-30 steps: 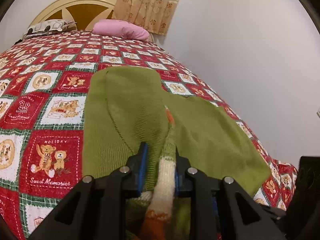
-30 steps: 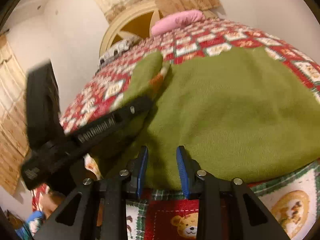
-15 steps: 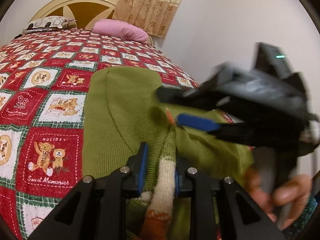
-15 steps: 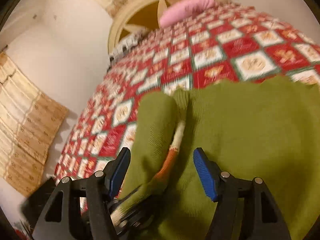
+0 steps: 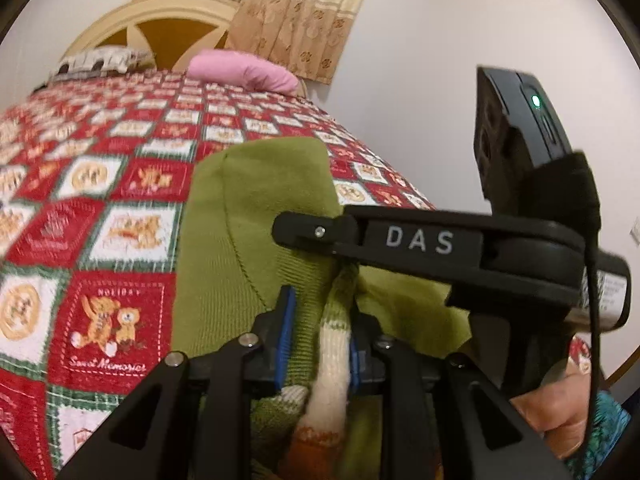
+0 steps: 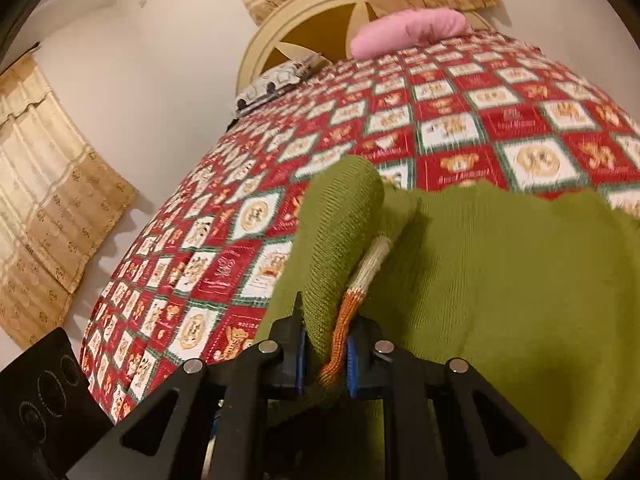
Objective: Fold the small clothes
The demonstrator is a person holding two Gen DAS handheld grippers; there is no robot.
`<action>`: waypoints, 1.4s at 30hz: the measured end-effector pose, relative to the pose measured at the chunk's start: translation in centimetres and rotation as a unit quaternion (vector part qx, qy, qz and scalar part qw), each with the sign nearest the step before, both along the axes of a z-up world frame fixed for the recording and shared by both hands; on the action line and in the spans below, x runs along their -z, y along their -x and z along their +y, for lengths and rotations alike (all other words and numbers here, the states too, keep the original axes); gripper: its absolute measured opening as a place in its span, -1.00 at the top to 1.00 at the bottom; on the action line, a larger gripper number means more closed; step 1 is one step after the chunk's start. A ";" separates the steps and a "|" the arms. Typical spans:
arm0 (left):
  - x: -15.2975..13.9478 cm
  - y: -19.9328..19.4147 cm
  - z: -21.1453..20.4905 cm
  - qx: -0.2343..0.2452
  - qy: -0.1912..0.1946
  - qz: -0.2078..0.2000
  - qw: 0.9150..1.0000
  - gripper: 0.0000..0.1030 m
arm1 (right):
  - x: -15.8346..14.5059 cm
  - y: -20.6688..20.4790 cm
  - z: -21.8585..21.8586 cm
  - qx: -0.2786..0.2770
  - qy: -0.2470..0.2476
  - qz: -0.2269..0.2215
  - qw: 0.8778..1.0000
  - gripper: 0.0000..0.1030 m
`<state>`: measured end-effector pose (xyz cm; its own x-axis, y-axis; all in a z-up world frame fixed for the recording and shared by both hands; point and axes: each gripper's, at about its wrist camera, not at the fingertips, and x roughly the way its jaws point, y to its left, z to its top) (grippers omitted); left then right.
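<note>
A small green knitted sweater (image 5: 256, 216) with a white and orange striped cuff (image 5: 332, 364) lies on the bed. My left gripper (image 5: 318, 344) is shut on the sweater's edge at the striped band. My right gripper (image 6: 324, 354) is shut on the same sweater (image 6: 500, 280) at its orange and white trim (image 6: 352, 300). In the left wrist view the right gripper's black body reaches across over the green fabric, and its fingertips are hidden there.
The bed carries a red, white and green patchwork quilt (image 5: 108, 208) with teddy bear squares. A pink pillow (image 5: 244, 74) and a patterned pillow (image 5: 100, 60) lie by the cream headboard (image 6: 320, 24). A white wall (image 5: 440, 80) runs along the bed's right side.
My right gripper swung over from the sweater's near hem to the striped trim, opened wide, then closed on it beside the left gripper. The left gripper kept its hold.
</note>
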<state>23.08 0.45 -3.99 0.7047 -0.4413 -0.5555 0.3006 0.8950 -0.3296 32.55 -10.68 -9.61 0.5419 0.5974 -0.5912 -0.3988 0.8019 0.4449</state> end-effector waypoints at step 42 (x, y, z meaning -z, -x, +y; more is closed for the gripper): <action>-2.0 4.6 -14.4 0.148 -0.060 -0.009 0.987 -0.64 | -0.3 2.1 -21.5 0.125 0.125 -0.018 0.984 0.49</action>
